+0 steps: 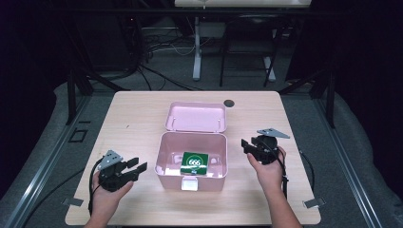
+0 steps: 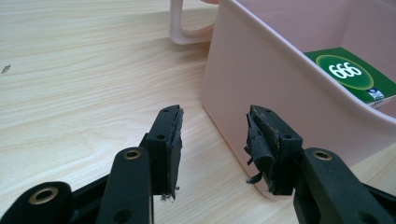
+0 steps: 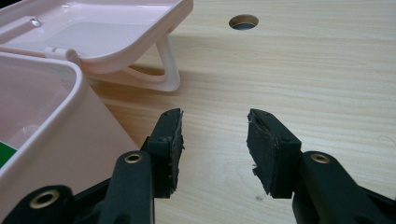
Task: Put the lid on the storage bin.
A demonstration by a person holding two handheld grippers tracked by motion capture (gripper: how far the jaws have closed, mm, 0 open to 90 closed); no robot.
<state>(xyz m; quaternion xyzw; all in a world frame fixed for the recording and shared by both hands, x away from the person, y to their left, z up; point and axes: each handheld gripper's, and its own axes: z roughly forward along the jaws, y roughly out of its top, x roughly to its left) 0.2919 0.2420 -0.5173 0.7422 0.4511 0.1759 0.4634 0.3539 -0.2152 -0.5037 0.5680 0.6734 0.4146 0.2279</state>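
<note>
box: we find the pink box (image 1: 191, 161) at mid-table (image 1: 133, 114), lid (image 1: 196, 116) swung back flat behind it, latch tab at the front wall.
contents: a green pack (image 1: 195, 164) lies flat on the box floor.
left gripper (image 1: 137, 169): jaws spread wide, nothing between them; it sits just beside the box's left wall, not touching, aimed at the near corner.
right gripper (image 1: 245, 145): jaws released too, empty, just off the right wall.
handling: we judge the box thin, stiff plastic, light, smooth and apt to slide on the wood; the pack looks light card, easily dented.
hold: we advise taking the lid by its free edge or handle loop (image 3: 166, 77), with the other gripper steadying a side wall; the pack by its short edges.
</note>
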